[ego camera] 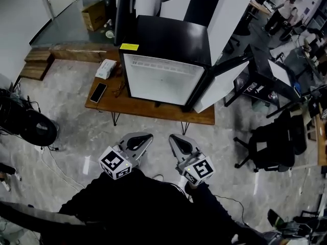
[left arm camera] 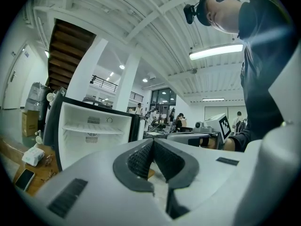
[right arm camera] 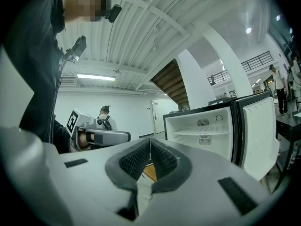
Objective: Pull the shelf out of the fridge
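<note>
A small black fridge (ego camera: 166, 60) stands on a low wooden table (ego camera: 148, 108), its door (ego camera: 225, 83) swung open to the right. Its white inside holds one clear shelf (left arm camera: 91, 130), which also shows as the shelf (right arm camera: 203, 134) in the right gripper view. Both grippers hover over the floor in front of the table, well short of the fridge. My left gripper (ego camera: 146, 136) is shut with nothing between its pads, jaws meeting at the tip (left arm camera: 153, 141). My right gripper (ego camera: 173, 138) is likewise shut and empty (right arm camera: 150, 142).
On the table's left end lie a phone (ego camera: 98, 92) and a white box (ego camera: 106, 68). A black office chair (ego camera: 271, 142) stands to the right, a dark round device (ego camera: 30, 126) with cables to the left. A cardboard box (ego camera: 93, 15) sits far behind.
</note>
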`<action>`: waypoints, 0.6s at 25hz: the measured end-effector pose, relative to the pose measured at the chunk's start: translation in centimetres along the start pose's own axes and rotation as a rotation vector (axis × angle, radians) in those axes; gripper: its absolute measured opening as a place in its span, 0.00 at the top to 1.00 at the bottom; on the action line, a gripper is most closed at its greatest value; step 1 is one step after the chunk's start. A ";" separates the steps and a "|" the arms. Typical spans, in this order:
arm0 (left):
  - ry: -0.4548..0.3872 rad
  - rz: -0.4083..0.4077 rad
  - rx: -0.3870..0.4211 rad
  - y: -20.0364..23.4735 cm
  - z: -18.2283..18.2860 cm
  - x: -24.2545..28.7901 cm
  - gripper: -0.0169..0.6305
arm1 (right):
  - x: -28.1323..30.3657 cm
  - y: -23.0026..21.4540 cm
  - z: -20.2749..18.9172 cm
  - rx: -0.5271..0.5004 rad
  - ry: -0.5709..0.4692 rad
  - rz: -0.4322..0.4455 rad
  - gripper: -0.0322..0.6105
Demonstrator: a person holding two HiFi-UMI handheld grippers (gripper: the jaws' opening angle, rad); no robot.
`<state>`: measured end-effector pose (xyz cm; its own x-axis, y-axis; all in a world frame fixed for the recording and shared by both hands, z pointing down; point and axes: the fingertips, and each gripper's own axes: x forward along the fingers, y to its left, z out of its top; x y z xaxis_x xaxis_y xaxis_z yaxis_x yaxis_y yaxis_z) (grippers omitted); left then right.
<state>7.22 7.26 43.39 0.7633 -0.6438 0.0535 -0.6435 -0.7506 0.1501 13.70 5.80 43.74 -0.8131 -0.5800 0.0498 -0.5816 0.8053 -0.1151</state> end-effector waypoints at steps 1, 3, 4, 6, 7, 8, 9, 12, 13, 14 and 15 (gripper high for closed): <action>-0.001 -0.008 -0.002 0.9 0.1 0.5 0.96 | 0.7 -0.8 -0.1 0.002 0.008 -0.013 0.94; -0.003 -0.022 -0.001 3.1 0.4 1.7 0.96 | 2.7 -2.4 -0.4 0.009 0.027 -0.035 0.94; -0.005 -0.028 0.000 4.4 0.6 2.2 0.96 | 3.8 -3.2 -0.5 0.015 0.035 -0.044 0.94; -0.009 -0.035 0.002 7.1 1.0 3.1 0.96 | 6.2 -4.8 -0.6 0.023 0.049 -0.056 0.94; -0.010 -0.039 0.003 8.4 1.1 3.6 0.96 | 7.3 -5.5 -0.6 0.024 0.056 -0.064 0.94; -0.010 -0.043 0.002 9.8 1.3 4.1 0.96 | 8.4 -6.4 -0.6 0.022 0.063 -0.074 0.94; -0.009 -0.046 -0.001 11.2 1.4 4.6 0.96 | 9.4 -7.2 -0.6 0.018 0.069 -0.086 0.94; -0.014 -0.056 -0.003 15.1 2.0 5.9 0.96 | 12.8 -9.8 -0.7 0.025 0.087 -0.129 0.94; -0.016 -0.060 0.001 16.3 2.3 6.4 0.96 | 13.9 -10.8 -0.9 0.046 0.088 -0.145 0.93; -0.017 -0.063 0.005 17.4 2.5 6.8 0.96 | 14.9 -11.9 -1.0 0.081 0.085 -0.162 0.92; -0.018 -0.067 0.008 18.6 2.6 7.2 0.96 | 16.0 -13.0 -1.3 0.130 0.076 -0.179 0.89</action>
<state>0.64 -11.71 43.98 0.8037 -0.5945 0.0255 -0.5914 -0.7933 0.1448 8.20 -13.80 47.32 -0.6999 -0.6972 0.1552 -0.7123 0.6650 -0.2245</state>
